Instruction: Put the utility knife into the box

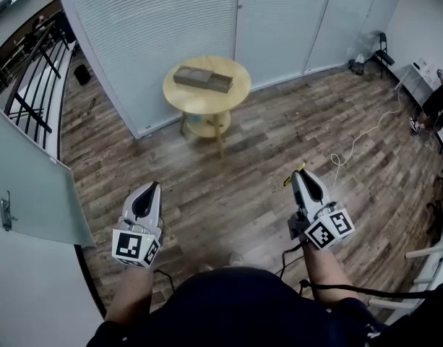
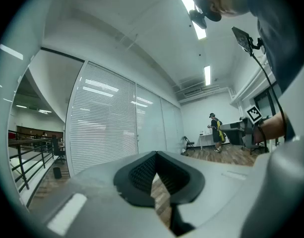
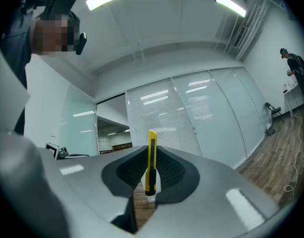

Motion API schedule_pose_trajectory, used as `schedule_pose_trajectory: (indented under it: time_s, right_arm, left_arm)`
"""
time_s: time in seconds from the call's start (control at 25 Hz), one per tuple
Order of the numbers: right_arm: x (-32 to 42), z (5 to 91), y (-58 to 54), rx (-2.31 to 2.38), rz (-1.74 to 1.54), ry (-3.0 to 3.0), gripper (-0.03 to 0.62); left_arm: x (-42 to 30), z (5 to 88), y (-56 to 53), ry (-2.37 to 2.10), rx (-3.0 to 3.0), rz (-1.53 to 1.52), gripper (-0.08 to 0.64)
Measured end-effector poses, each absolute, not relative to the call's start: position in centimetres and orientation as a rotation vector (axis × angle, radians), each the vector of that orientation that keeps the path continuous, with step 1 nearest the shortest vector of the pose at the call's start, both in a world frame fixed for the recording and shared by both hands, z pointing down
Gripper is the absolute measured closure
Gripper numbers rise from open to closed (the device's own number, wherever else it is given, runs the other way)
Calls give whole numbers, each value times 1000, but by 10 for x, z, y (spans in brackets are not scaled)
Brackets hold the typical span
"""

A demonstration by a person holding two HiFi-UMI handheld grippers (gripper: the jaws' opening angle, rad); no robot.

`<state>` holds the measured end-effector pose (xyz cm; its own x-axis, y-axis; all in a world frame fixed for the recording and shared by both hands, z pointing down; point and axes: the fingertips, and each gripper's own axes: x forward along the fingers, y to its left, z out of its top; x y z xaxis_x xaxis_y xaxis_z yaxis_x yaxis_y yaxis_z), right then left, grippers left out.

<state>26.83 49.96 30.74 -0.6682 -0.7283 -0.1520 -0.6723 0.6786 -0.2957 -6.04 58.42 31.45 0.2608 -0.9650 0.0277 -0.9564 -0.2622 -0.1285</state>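
A yellow utility knife point(image 3: 151, 161) stands upright between the pads of my right gripper point(image 3: 151, 155), which is shut on it. In the head view its yellow tip point(image 1: 294, 175) pokes out to the left of the right gripper point(image 1: 300, 176), held low over the wood floor. My left gripper point(image 1: 155, 187) hangs at the same height to the left. Its jaws point(image 2: 155, 157) meet at the tips with nothing between them. The flat brown box point(image 1: 202, 78) lies on a small round wooden table point(image 1: 230, 96) well ahead of both grippers.
Glass partitions with blinds point(image 1: 170, 20) stand behind the table. A railing point(image 1: 26, 85) runs at the far left. A white cable point(image 1: 360, 139) trails over the floor at the right. A chair point(image 1: 379, 49) stands at the back right. A person point(image 2: 217, 135) stands far off.
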Motion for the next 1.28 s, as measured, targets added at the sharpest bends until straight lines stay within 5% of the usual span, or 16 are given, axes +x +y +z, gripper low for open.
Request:
schedule_pose_trajectory:
  time_s: [0.88,1.28]
  right_arm:
    - [287,326,460,-907,-299,2759,532]
    - [274,337,404,-961,-322,2742,532]
  left_arm:
    - [30,331,525,1781,-2488,-140,557]
    - [15,330,442,1729,-2520,-107,557]
